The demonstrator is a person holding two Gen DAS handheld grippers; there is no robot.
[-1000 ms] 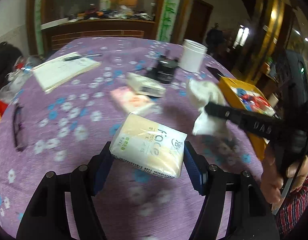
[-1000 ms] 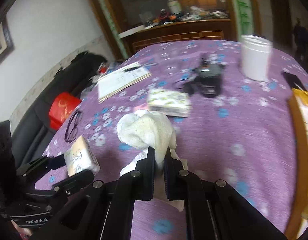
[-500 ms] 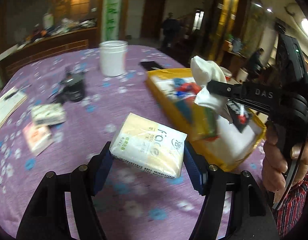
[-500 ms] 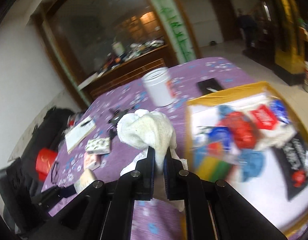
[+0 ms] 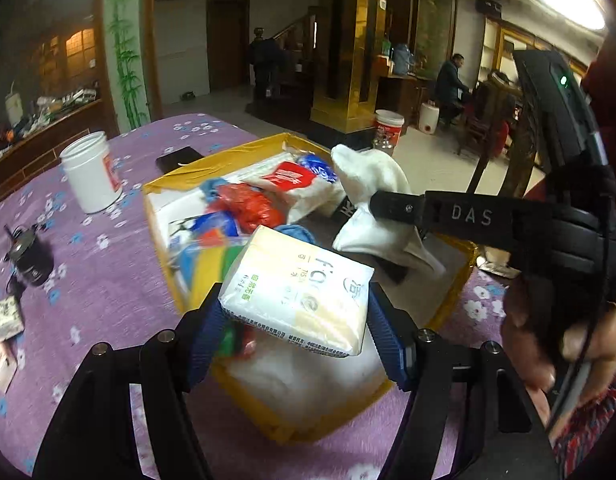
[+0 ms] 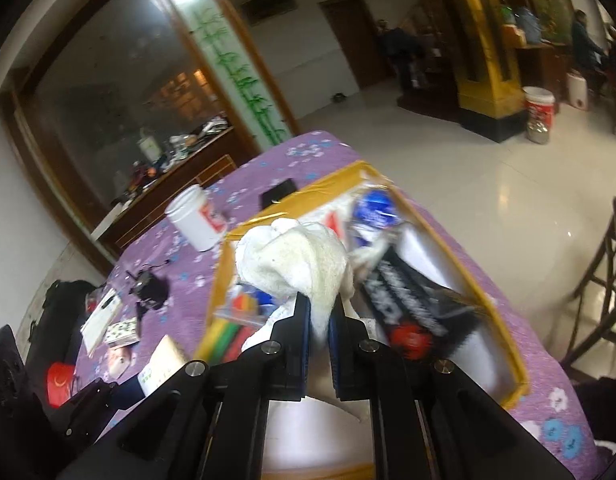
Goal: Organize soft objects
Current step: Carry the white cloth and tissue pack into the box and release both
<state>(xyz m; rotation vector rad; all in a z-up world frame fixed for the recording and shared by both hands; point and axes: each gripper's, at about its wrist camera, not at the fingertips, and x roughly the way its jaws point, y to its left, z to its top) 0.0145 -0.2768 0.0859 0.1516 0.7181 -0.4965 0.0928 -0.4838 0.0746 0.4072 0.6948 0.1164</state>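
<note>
The tissue pack (image 5: 298, 300), cream and white with green print, sits clamped between the blue pads (image 5: 382, 334) of the left gripper (image 5: 296, 332), carried tilted in the air right over the near end of the yellow box (image 5: 170, 178). Beside it, the white cloth (image 6: 296, 258) is pinched tight in the right gripper (image 6: 319, 322), whose jaws are almost fully closed on a fold of it; the rest bunches up above the fingertips. From the left wrist view that cloth (image 5: 368, 184) hangs over the far right part of the box, with the right gripper (image 5: 382, 204) reaching in from the right and a hand (image 5: 568, 344) wrapped round its handle.

Below both, the box is open and already crowded: red (image 5: 248, 204), blue (image 5: 216, 224) and green-yellow packets on the left, a white padded area (image 5: 300, 384) at the near end, a black printed band (image 6: 408, 300) along the right side.

The box stands on a worktop (image 5: 100, 280) under a purple flowered cover. Left of the box there is a white jar (image 5: 92, 172), behind it a dark flat phone-like thing (image 5: 179, 158), further left a small black device (image 5: 30, 258), and at the edge two small patterned packs (image 5: 4, 316). Beyond the worktop: a pale tiled floor (image 6: 448, 168), a gold pillar (image 5: 358, 40), people in the distance.
</note>
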